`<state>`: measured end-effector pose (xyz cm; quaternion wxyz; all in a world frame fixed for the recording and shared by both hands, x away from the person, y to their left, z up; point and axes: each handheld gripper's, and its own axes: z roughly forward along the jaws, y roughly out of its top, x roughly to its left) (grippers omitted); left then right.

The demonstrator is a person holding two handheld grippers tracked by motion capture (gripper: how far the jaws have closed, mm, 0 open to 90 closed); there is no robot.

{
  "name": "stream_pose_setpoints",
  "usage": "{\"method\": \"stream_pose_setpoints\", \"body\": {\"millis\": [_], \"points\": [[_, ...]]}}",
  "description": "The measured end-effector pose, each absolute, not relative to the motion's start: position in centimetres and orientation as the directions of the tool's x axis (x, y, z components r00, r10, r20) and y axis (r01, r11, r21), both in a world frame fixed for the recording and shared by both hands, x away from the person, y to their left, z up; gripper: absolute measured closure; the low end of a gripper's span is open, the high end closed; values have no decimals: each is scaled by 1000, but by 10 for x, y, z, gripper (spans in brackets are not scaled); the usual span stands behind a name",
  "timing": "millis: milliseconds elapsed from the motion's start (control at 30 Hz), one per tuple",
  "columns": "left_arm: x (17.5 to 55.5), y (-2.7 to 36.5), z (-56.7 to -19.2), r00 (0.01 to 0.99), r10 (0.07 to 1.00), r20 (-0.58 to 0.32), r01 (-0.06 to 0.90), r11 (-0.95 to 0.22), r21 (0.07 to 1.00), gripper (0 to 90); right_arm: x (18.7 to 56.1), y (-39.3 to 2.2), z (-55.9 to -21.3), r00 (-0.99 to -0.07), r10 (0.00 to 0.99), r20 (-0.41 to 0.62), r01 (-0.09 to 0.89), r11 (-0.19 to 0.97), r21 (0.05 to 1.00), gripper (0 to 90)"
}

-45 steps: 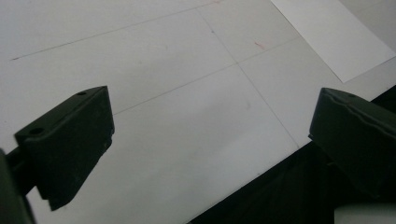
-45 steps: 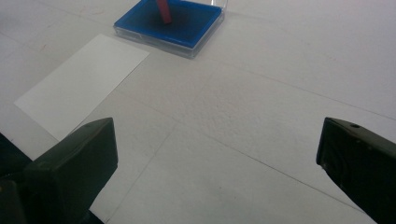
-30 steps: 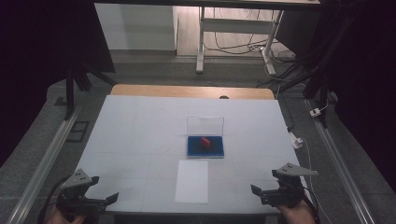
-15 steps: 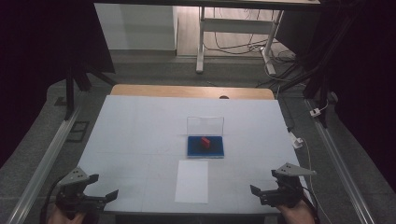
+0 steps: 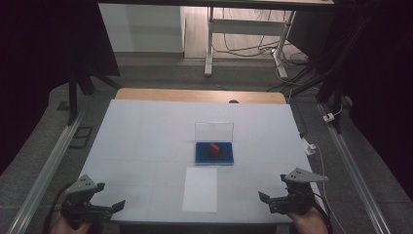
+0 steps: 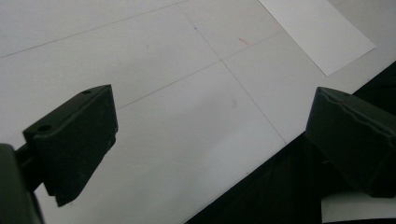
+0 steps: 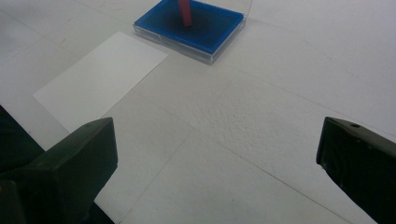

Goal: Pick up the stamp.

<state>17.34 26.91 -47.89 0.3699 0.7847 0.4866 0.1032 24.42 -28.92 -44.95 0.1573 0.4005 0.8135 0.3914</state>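
A clear case with a blue base sits mid-table, its lid standing upright behind it. A small red piece stands on the blue base. A white sheet of paper lies just in front of the case. My left gripper hovers open at the table's near left edge, nothing between its jaws. At the near right edge my right gripper is open too, pointing toward the paper and the case.
The white table top ends in a wooden strip at the far side. Metal rails run along both sides. A table leg frame and cables lie on the floor beyond. A white plug hangs off the right edge.
Both grippers have drifted slightly toward the near edge of the table. The case, red piece and paper have not moved.
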Motion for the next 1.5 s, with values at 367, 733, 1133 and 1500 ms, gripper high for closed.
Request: {"method": "stream_pose_setpoints", "body": {"millis": [367, 733, 1133, 1500], "points": [[172, 269, -478, 484, 856, -182, 691, -246, 680, 2, 249, -279, -448, -654, 755, 37, 505, 400, 765, 0], [173, 268, -479, 496, 849, -184, 691, -257, 675, 14, 260, -266, -447, -684, 729, 10, 473, 433, 767, 0], [174, 266, -480, 502, 848, -170, 690, -274, 670, 22, 273, -248, -449, -709, 705, 17, 456, 441, 773, 0], [174, 266, -480, 510, 843, -173, 687, -278, 671, 25, 287, -233, -452, -727, 684, 57, 470, 436, 768, 0]]}}
